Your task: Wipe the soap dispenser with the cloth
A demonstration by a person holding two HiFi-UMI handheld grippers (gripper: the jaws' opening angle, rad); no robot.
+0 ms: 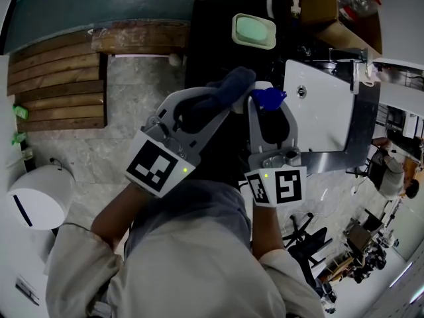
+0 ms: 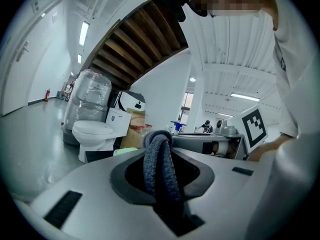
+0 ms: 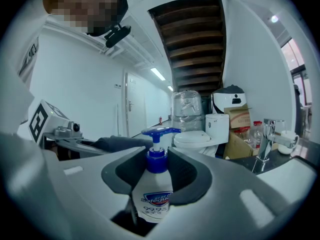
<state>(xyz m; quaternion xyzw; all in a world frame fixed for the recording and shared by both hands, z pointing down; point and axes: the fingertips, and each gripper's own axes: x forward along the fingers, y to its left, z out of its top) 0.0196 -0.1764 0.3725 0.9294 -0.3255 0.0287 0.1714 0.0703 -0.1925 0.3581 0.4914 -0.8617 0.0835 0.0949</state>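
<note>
My right gripper (image 1: 268,106) is shut on the soap dispenser (image 3: 154,196), a white bottle with a blue pump (image 3: 159,132) that stands upright between the jaws. Seen from the head, only the blue pump (image 1: 267,98) shows above the jaws. My left gripper (image 1: 220,101) is shut on a dark grey-blue cloth (image 1: 230,85), whose folded end sticks out past the fingertips. In the left gripper view the cloth (image 2: 159,166) runs up between the jaws. The cloth end sits just left of the pump, close beside it. The right gripper view shows the cloth (image 3: 120,143) at left, level with the pump.
A white sink (image 1: 318,105) with a faucet (image 3: 267,134) lies to the right on a dark counter. A green soap dish (image 1: 254,30) sits farther back. A toilet (image 2: 95,131) and cardboard boxes stand beyond. Wooden steps (image 1: 59,85) and a white bin (image 1: 36,197) are at left.
</note>
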